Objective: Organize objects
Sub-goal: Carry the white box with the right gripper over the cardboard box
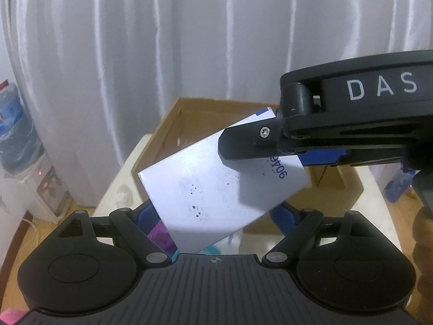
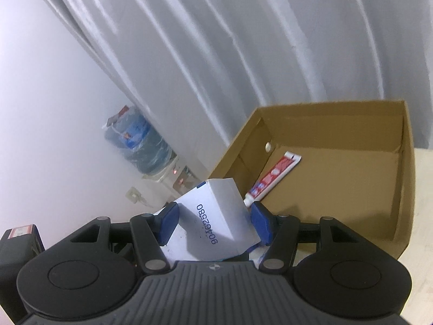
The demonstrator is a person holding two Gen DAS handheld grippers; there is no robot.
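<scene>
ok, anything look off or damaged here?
The white box has a flap bent open and dark specks on one face. It hangs tilted between both tools, right tool and left tool. Otherwise nothing stands out.

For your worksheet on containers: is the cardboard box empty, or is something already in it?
Not empty. A toothpaste tube lies on the floor of the box, along its left wall.

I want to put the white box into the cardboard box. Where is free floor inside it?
In the right wrist view, the cardboard box has a wide bare floor between the toothpaste tube and the right wall. The crowded part is the left wall, where the tube lies. The white box sits between the right gripper fingers, tilted, near the front corner.
</scene>
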